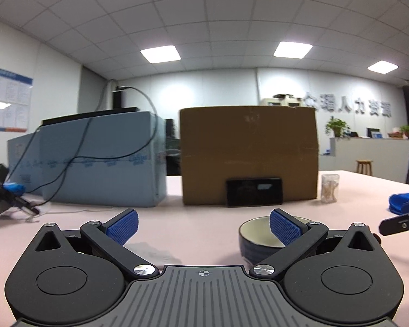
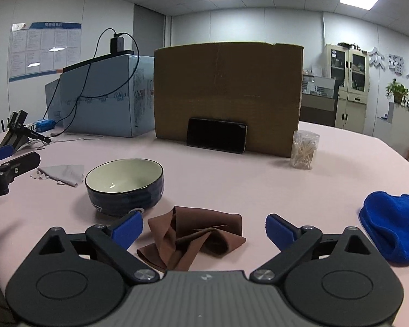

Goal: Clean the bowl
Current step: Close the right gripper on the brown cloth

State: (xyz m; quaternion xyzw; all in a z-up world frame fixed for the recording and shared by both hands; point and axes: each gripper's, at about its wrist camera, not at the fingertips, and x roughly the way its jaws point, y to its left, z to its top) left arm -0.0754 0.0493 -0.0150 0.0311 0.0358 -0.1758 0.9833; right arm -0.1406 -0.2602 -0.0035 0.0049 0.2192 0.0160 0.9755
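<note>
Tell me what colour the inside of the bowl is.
Pale cream inside the bowl, dark blue outside; the right wrist view shows it best.

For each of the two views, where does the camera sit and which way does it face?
Left wrist view: sits on the left claw, faces level across the table at the cardboard box; own open fingers show, bowl behind the right finger.
Right wrist view: sits on the right claw, faces slightly down at the brown cloth; own open fingers show.
Shared: bowl, box, phone, blue towel.
</note>
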